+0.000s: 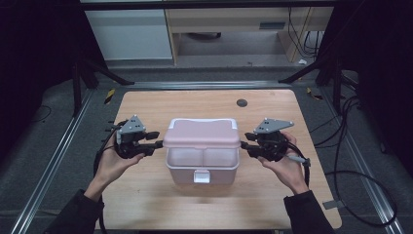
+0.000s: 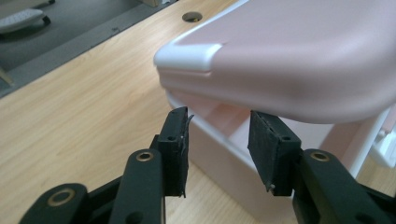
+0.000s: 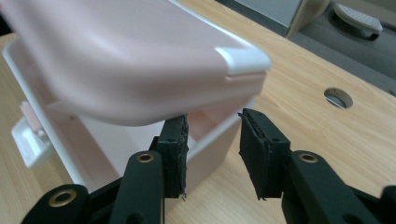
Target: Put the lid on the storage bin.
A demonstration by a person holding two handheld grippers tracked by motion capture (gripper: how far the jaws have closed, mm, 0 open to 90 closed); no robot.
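Risk first: the pink lid [image 1: 201,133] stands raised at its front over the box [image 1: 202,165], and with a gripper at each end it could, I judge, drop shut or skew if one side lets go before the other; an uneven push could also slide the light box on the table [image 1: 146,105].

High view: the box sits mid-table, its white latch [image 1: 201,176] facing the person. The left gripper [image 1: 157,141] is just at the box's left end, the right gripper [image 1: 245,145] just at its right end, both level with the lid's edge.

Left gripper view: the jaws stand apart, pads [image 2: 176,156] clamping nothing. The lid's [image 2: 289,56] rounded edge hangs just above and beyond them, the box rim [image 2: 219,135] behind the gap. Whether a pad tip touches the lid's underside I cannot tell.

Right gripper view: again open jaws, pads [image 3: 259,154] empty. The lid [image 3: 121,60] overhangs the nearer pad, the box wall [image 3: 219,140] directly behind; the table's cable hole [image 3: 338,97] lies well away from the box.
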